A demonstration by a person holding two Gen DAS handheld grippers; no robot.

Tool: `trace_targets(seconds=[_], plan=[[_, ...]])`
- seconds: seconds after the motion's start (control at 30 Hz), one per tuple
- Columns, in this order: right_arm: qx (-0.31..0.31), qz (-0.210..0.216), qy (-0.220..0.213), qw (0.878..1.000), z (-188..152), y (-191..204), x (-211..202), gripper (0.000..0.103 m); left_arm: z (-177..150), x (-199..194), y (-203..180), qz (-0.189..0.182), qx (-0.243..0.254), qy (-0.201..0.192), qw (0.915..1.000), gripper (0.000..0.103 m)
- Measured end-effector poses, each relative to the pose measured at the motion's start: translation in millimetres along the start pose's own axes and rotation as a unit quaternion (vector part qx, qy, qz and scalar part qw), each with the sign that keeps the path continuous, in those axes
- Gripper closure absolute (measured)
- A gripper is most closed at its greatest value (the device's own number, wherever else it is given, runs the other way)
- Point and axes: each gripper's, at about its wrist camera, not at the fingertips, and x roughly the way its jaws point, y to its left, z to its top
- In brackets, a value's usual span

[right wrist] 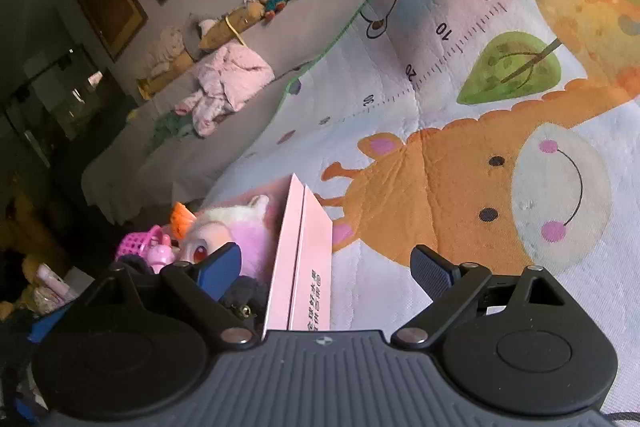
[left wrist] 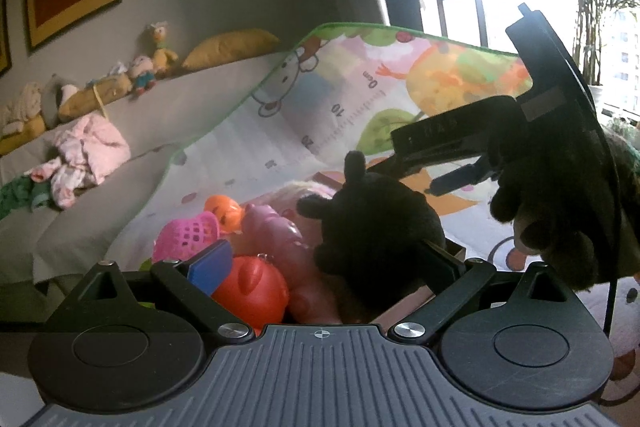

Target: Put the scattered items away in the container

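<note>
We hold our left claw [left wrist: 320, 263] wide open over the box [right wrist: 298, 259] so the black plush toy [left wrist: 376, 223] drops in softly, our right claw [right wrist: 326, 267] open too.

right gripper [right wrist: 326, 269] agape, pink box [right wrist: 300, 259], mat [right wrist: 440, 87]

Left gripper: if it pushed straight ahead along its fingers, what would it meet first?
Most likely the black plush toy sitting between the left gripper fingers, atop the toys in the pink box. Depth is unclear; it may already be touching.
</note>
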Motion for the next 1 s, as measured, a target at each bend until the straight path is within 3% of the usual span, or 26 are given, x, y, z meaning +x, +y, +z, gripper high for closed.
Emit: trace_targets(seconds=[0.17, 0.33, 0.63, 0.73, 0.83, 1.0], plan=[[0.033, -0.005, 0.019, 0.999, -6.6, -11.8, 9.3, 0.011, 2.8, -6.3, -2.9, -0.01, -0.007, -0.014, 0.9998, 0.004], [0.025, -0.016, 0.02, 0.999, -7.2, -11.6, 12.5, 0.007, 9.7, -4.2, -9.0, -0.017, -0.001, -0.018, 0.9997, 0.004], [0.05, -0.029, 0.013, 0.998, -19.0, -13.5, 14.6, 0.0, 6.7, 5.0, -10.9, 0.006, 0.013, 0.002, 0.9999, 0.002], [0.055, -0.008, 0.022, 0.998, -9.7, -18.5, 11.0, 0.001, 6.1, 5.5, -8.5, 0.007, 0.008, 0.002, 0.9999, 0.002], [0.064, 0.022, -0.012, 0.998, -1.4, -24.1, -14.1, 0.001, 4.7, -5.8, -5.9, 0.0, 0.004, -0.002, 1.0, 0.003], [0.042, -0.009, -0.01, 0.999, -9.5, -20.6, -22.2, 0.001, -6.8, -37.6, 20.2, -0.003, -0.021, -0.004, 0.9998, 0.003]])
